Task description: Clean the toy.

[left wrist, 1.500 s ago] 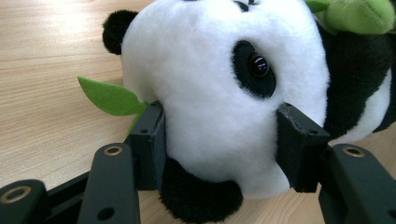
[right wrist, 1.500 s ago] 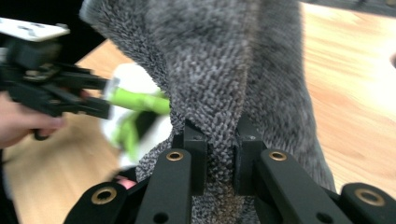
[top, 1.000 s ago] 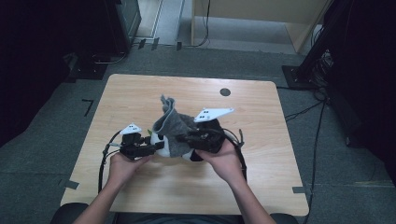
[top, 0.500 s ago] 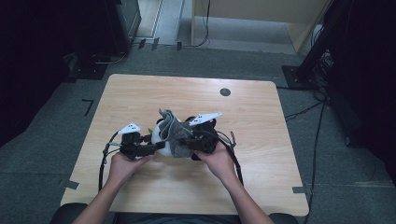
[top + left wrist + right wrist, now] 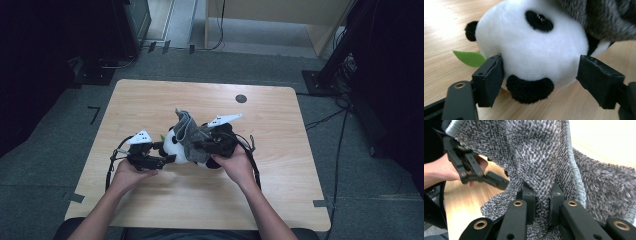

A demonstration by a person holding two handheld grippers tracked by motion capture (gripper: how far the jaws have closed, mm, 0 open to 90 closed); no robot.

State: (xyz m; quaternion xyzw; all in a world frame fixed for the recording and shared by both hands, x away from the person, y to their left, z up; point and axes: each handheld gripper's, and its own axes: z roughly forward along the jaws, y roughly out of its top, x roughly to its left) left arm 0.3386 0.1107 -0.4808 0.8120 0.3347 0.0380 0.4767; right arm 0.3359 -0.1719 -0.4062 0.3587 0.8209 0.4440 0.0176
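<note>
Pale wooden table (image 5: 150,105) on grey carpet, dark room around, black stands and cables at the edges.

Left gripper (image 5: 162,152): jaws spread, just been opening, either side of the panda's head. In the left gripper view, left pad (image 5: 489,78) touching or nearly touching the white cheek, right pad (image 5: 599,80) clear of the fur with a sliver of table showing between. Not pinching. Held in the left hand (image 5: 131,172), on the left of the panda, near the table's front edge.

Right gripper (image 5: 541,202): jaws pressed together on a fold of the grey towel (image 5: 536,152), fabric bunched between the pads and rising above them. Held in the right hand (image 5: 235,165), on the right of the panda.

Plush panda (image 5: 175,145): lying on the table near its middle, between the two grippers. Head turned toward the left gripper, black eye patch (image 5: 539,18) above, black ear (image 5: 471,30) at the left, black patch (image 5: 530,88) at the bottom against the wood. Green felt leaf (image 5: 469,58) sticking out beside the left pad.

Grey towel (image 5: 189,131): draped over the panda's body, one corner standing up above it, lower edge overlapping the back of the panda's head.

Small dark round mark (image 5: 241,98) on the tabletop, well beyond the panda toward the far edge.
</note>
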